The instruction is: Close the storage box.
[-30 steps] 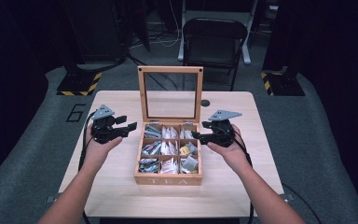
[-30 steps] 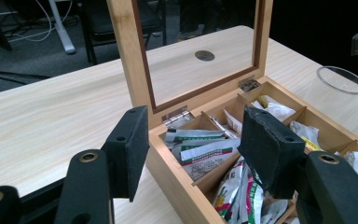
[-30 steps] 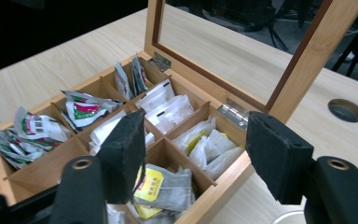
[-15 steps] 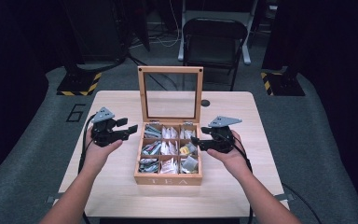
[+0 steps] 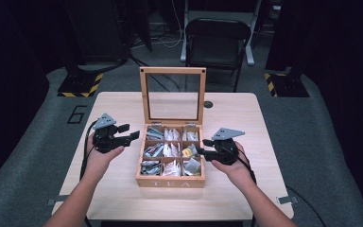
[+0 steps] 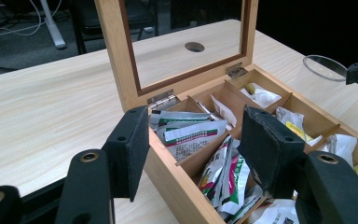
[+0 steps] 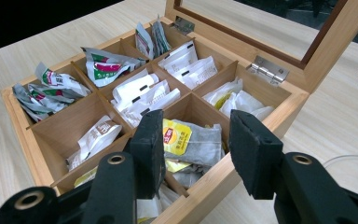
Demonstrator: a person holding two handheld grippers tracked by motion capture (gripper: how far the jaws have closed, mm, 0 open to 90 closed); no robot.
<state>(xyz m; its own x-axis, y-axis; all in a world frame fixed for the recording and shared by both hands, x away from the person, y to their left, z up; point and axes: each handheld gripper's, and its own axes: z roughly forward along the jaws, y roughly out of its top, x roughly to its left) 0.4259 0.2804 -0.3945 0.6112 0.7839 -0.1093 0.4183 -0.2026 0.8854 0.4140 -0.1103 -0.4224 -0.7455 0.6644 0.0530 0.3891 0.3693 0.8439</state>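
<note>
From the high view, a wooden tea box (image 5: 171, 181) sits in the middle of the bench (image 5: 260, 142) with its glass lid (image 5: 172, 96) standing upright at the far side. Its compartments are filled with tea bags. The left gripper (image 5: 128, 136) is held in the left hand (image 5: 99, 156) just beside the box's left wall, jaws parted with nothing between them, pointing toward the box. The right gripper (image 5: 203, 147) is held in the right hand (image 5: 234, 165) at the box's right edge, its tips reaching over the middle right compartment.

In the left gripper view, the left gripper (image 6: 193, 149) has its two black jaws set partly apart and empty. Between them shows the box's near corner and a compartment of green and white packets (image 6: 191, 133). The jaws touch neither the wood nor the packets as far as can be told. The lid's hinge (image 6: 161, 98) lies beyond.

In the right gripper view, the right gripper (image 7: 196, 149) has just been closing its jaws, yet they remain partly apart. A tea bag with a yellow label (image 7: 189, 140) lies in its compartment in the gap between them, close to the left pad. Whether that pad touches the bag cannot be told; the right pad is clear of it, above the box's wall (image 7: 242, 161). White packets (image 7: 144, 98) fill the middle compartment behind.
</note>
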